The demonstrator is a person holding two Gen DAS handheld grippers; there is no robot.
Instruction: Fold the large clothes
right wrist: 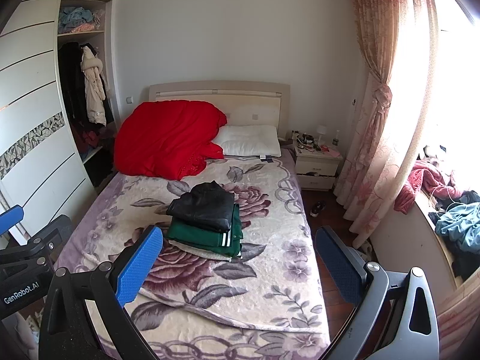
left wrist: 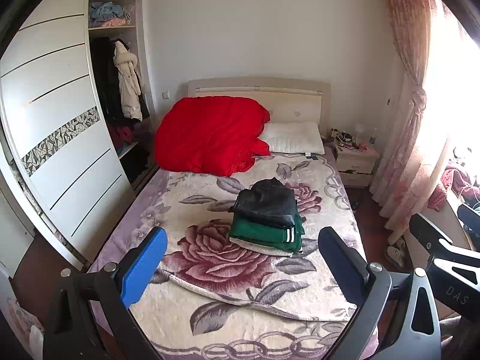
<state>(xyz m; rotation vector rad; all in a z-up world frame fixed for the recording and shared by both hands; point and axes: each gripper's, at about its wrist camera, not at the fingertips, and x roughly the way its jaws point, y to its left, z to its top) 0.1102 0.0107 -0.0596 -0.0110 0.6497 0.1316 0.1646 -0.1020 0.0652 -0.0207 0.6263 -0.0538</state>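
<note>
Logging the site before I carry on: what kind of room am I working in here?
A home bedroom, by the look of it: a bed with a pillow and red quilt, an open wardrobe of hanging clothes, and a cluttered nightstand.

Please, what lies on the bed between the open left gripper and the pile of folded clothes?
Only bare floral blanket. In the left wrist view, nothing lies between the left gripper and the pile of folded clothes.

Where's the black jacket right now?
In both wrist views the black jacket lies folded on top of the green garment, mid-bed on the floral blanket, nearer the foot than the red quilt and white pillow.
</note>
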